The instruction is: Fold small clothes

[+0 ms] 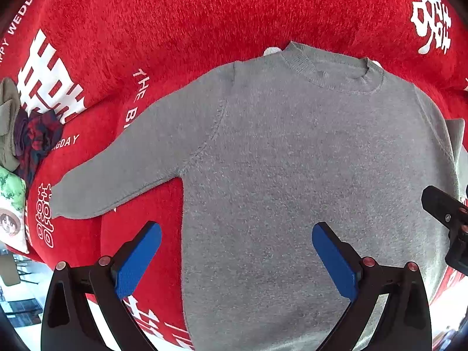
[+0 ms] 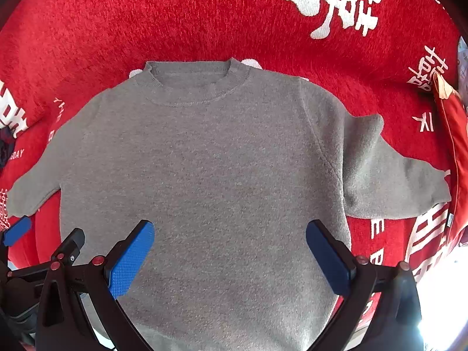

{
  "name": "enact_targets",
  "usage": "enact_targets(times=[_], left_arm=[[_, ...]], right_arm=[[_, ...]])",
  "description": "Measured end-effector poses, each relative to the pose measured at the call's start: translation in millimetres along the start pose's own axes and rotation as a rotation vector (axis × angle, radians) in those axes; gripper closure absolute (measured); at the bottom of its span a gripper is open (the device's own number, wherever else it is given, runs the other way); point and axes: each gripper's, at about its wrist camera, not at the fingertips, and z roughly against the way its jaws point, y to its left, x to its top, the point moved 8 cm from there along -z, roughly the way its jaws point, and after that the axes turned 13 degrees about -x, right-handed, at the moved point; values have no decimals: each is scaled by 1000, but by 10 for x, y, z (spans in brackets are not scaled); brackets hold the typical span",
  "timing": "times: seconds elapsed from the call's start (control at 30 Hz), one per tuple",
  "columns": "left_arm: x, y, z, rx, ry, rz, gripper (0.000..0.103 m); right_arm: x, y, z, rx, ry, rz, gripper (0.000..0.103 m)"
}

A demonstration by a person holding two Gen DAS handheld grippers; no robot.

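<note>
A small grey sweater [image 1: 292,161] lies flat on a red blanket [image 1: 175,14], collar far, both sleeves spread out. It also shows in the right wrist view [image 2: 204,161]. My left gripper [image 1: 237,234] is open and empty above the sweater's lower left part; its left finger is over the blanket. My right gripper [image 2: 229,231] is open and empty above the sweater's lower body. The left sleeve [image 1: 122,169] lies straight. The right sleeve [image 2: 389,184] lies a little bunched near the shoulder.
The red blanket [image 2: 204,14] has white printed characters. A pile of other small clothes [image 1: 26,134] lies at the left edge. A red cushion [image 2: 456,152] stands at the right. The blanket's near edge and floor show at the bottom corners.
</note>
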Motion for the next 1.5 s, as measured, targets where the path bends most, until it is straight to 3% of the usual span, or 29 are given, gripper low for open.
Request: enact_targets(times=[0.4,0.77,0.93,1.13,1.37,1.43,1.5], left_arm=[[-50,309,0,1,0,51,0],[-162,873,-26,-4,-5,120,0],[-224,1476,-73,-106,-42,290,0],[-335,2435,-200,-242,-176,564,0],[-361,3025,-584,-513,-276,843,0],[-324,3117,-637,-539,-304,885,0],[-264,3229,-638,-504,-336,895,2]], right_arm=[[-27,208,15,-4,27,42,0],[-13,668,138,11,11,129,0],[-80,1033,236,93,8,189,0],[-217,1462,302,140,19,264,0],[-353,1764,316,169,45,307,0],[-363,1806,325,173,46,308,0],[-382,1834,337,170,47,314,0]])
